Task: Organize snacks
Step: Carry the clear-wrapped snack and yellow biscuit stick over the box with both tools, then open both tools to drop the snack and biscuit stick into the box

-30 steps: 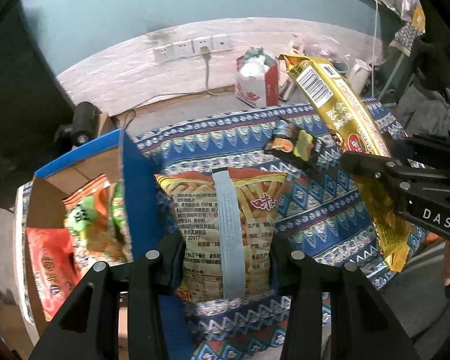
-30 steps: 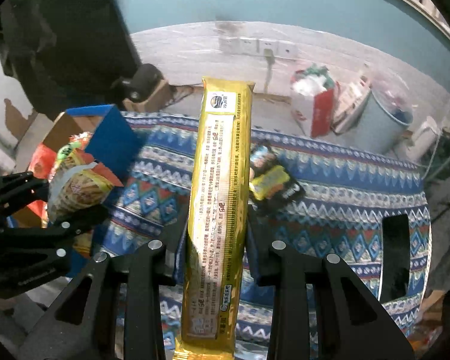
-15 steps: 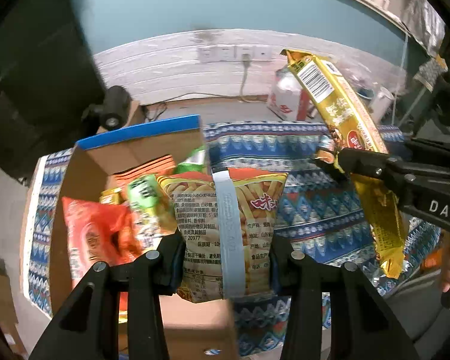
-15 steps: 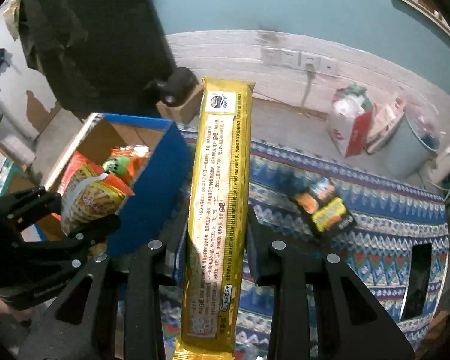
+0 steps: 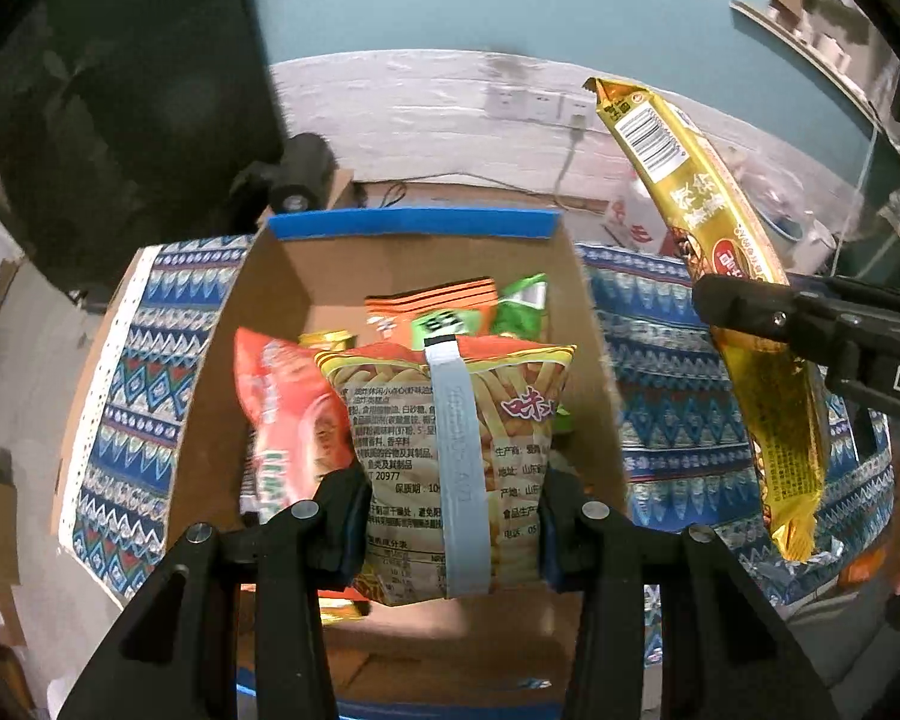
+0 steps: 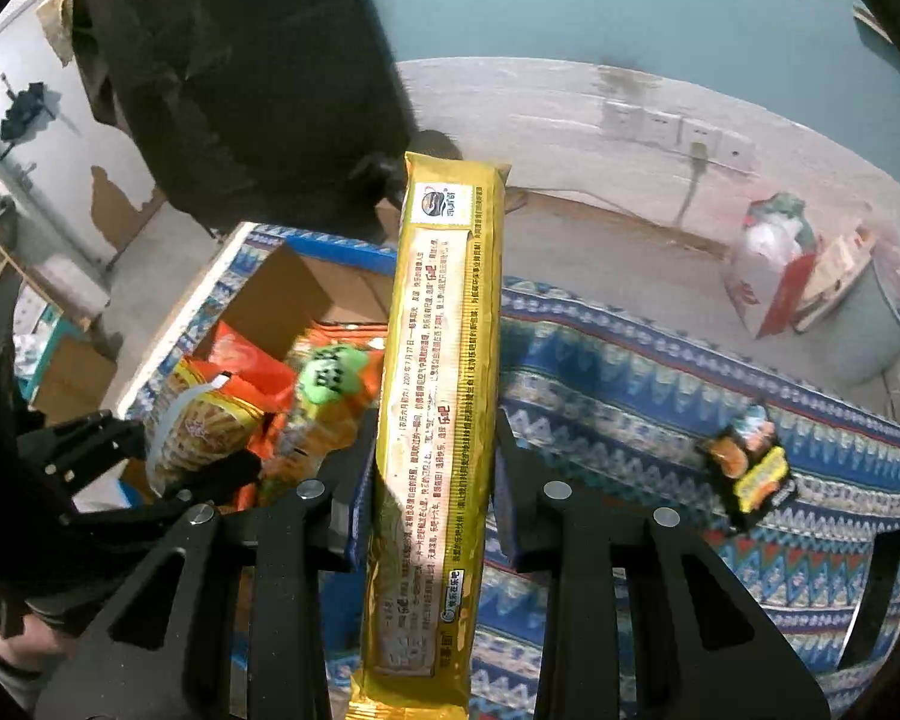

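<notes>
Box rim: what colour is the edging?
Blue, along the top edge of the brown cardboard box; clearest in the left wrist view.

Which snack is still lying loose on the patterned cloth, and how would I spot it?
Start at the cardboard box with blue edges on the patterned cloth. Look well to the right of it in the right wrist view, beyond the long gold packet. There lies the small black packet with yellow and orange print, the only snack neither boxed nor held.
</notes>
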Available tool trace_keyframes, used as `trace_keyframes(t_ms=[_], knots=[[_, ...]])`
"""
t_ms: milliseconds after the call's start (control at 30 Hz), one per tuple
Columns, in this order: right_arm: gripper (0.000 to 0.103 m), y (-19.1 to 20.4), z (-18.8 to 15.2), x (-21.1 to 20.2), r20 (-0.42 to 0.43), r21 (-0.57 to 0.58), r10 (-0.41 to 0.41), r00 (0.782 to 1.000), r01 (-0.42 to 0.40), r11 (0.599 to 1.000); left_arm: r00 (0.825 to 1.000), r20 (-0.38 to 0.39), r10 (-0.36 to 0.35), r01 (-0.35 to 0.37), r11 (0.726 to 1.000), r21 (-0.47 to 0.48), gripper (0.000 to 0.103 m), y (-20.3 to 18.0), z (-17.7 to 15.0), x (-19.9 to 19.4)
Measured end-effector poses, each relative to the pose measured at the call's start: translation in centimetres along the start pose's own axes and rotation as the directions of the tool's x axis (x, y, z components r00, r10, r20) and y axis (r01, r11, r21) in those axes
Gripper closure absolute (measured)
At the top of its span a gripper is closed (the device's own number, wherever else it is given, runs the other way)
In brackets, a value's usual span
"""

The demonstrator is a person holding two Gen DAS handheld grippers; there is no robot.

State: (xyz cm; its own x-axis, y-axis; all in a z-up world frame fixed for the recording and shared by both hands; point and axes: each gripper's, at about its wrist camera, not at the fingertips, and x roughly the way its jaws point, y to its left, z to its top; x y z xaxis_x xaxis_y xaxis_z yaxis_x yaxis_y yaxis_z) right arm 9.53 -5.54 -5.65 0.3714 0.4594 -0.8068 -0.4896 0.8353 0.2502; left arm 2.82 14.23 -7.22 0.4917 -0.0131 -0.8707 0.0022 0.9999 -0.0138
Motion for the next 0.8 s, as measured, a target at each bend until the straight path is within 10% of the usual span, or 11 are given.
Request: trace_keyframes(t_ms=[333, 800], knots=[[0.072, 3.1, 1.4, 3.5, -0.044, 0.005, 0.045, 0.998, -0.045, 0.999, 0.998, -0.051, 0.024, -0.026, 0.999, -0.035, 0.058, 2.4, -1.0, 1.6], [0.071, 4.7, 2.0, 6.5, -0.094, 0.062, 0.071, 0.993, -0.065, 0.996, 0.996, -0.029, 0.088, -0.090, 0.993, -0.078, 0.025, 4.2, -0.5, 0.2]])
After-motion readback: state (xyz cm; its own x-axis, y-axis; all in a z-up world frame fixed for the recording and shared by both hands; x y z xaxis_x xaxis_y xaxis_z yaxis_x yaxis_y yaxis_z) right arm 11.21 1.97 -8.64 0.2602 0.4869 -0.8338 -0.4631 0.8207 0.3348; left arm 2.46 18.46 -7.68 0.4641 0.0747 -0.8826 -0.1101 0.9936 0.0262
